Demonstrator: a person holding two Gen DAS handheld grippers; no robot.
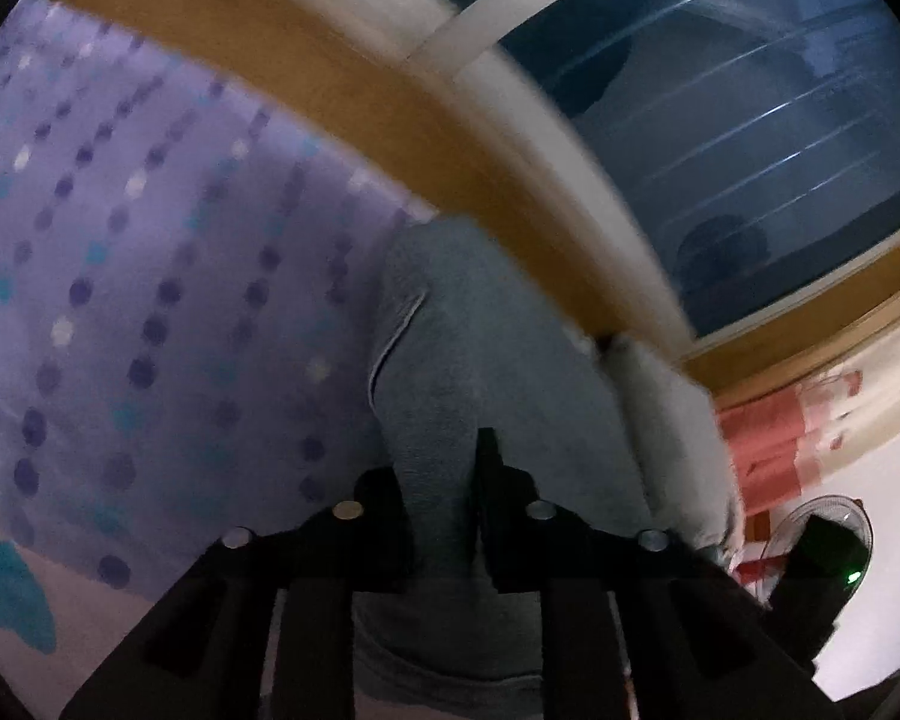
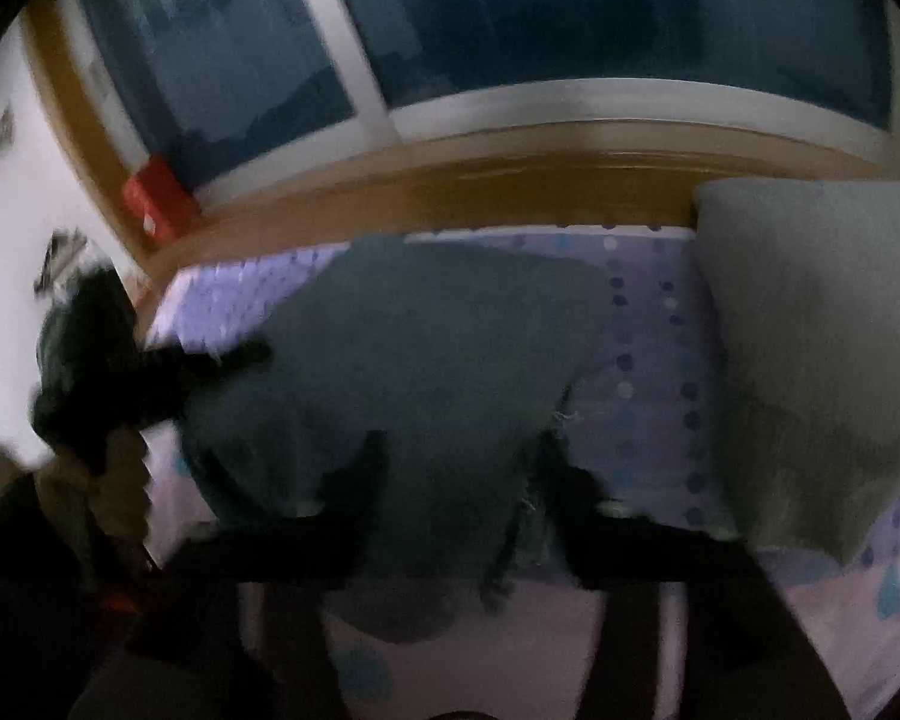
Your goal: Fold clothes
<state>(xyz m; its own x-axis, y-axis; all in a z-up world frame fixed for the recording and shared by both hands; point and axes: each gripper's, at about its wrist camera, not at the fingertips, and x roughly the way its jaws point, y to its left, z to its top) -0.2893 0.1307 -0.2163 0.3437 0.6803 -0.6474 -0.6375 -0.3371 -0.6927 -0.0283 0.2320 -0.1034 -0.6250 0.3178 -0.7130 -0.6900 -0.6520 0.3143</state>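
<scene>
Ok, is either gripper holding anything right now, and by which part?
The left gripper seems to pinch a bunched fold of the grey-blue garment; the right gripper stands open over it, gripping nothing.

A grey-blue garment (image 1: 486, 372) was shown lying on a lilac bed sheet (image 1: 150, 252) that was patterned with rows of dark purple, turquoise and white dots, with larger turquoise drop shapes printed on a paler band near its edge. A pale grey-green pillow (image 2: 822, 348) was seen beside it, and the window frame (image 2: 570, 102) behind was painted white above an ochre wooden sill (image 2: 480, 180), on which a red box (image 2: 153, 204) was set. Both the left claw (image 1: 444, 498) and the right claw (image 2: 462, 480) were rendered in black.
</scene>
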